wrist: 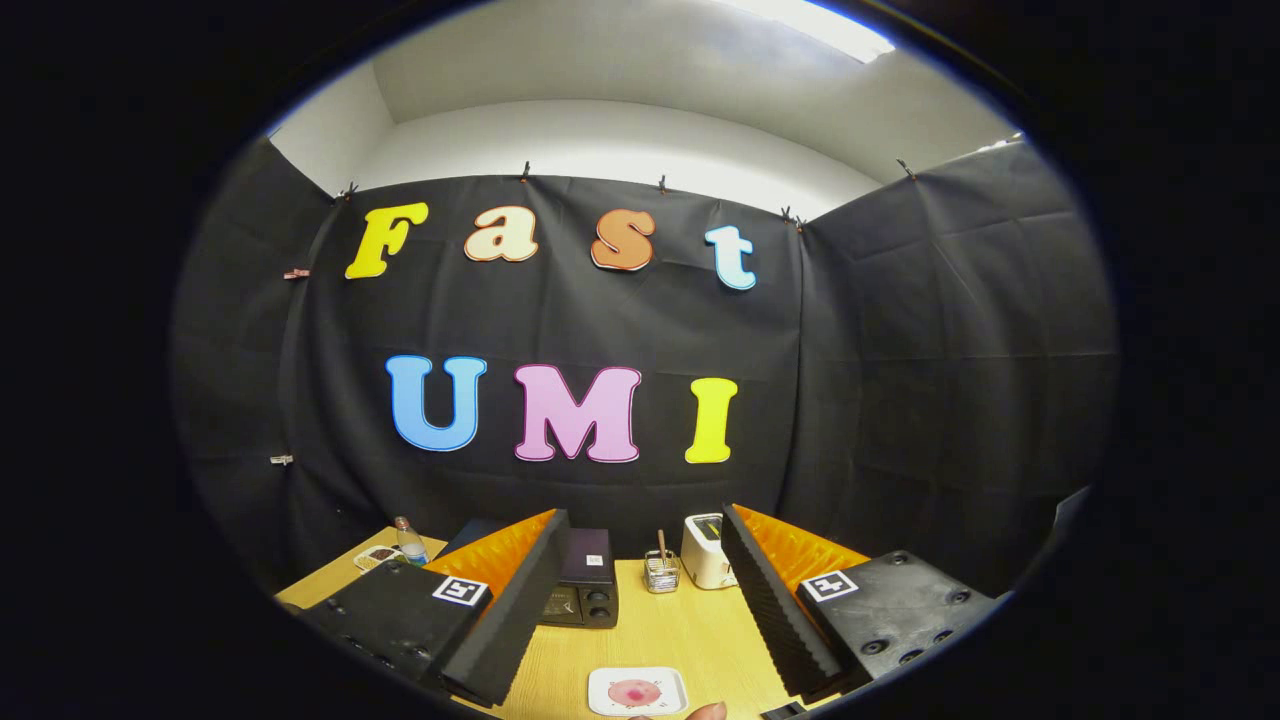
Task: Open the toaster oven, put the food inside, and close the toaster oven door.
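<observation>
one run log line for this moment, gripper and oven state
gripper: open, holding nothing | black toaster oven: beyond fingers, door shut | pink food on white square plate: between fingers, near | stage: not started

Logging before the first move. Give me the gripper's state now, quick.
Gripper: open, jaws spread wide, holding nothing. Plate with food lies between them; oven is beyond, door shut.

Tool (640, 625) fingers spread wide, nothing between them but desk (690, 625). Plate (637, 691) with food (634, 692) on desk between the fingers, close in. Toaster oven (585, 580) beyond, just behind left finger. Small holder (661, 572) ahead centre, toaster (707, 550) right of it. Bottle (409, 541) far left beyond left finger.
</observation>
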The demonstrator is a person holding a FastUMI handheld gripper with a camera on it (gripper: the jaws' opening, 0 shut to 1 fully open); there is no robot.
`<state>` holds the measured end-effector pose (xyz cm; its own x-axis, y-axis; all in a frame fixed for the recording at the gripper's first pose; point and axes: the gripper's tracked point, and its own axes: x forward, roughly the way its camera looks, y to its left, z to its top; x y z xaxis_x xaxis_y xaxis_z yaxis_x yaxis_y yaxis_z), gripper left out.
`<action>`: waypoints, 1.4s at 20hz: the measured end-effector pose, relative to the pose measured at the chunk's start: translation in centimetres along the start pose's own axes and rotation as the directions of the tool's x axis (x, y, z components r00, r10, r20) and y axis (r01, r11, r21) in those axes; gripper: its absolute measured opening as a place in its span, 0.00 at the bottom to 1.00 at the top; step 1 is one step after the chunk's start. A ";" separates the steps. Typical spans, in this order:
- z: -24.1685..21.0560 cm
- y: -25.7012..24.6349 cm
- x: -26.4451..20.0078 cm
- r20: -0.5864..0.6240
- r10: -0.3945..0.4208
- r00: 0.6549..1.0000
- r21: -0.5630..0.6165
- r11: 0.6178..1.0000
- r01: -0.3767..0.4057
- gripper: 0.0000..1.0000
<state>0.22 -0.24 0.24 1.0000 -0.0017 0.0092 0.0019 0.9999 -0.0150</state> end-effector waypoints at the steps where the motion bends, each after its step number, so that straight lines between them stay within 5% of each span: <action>1: 0.0 0.0 0.0 0.000 0.000 1.000 0.002 1.000 0.000 0.97; 15: -2.8 6.1 4.4 -0.033 0.082 0.996 0.015 0.997 -0.082 0.97; 28: -22.0 19.6 16.7 -0.307 0.204 0.929 0.108 0.978 -0.179 0.98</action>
<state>17.20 18.97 -21.92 0.9326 0.1976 -0.3020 -0.1780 0.9798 0.0914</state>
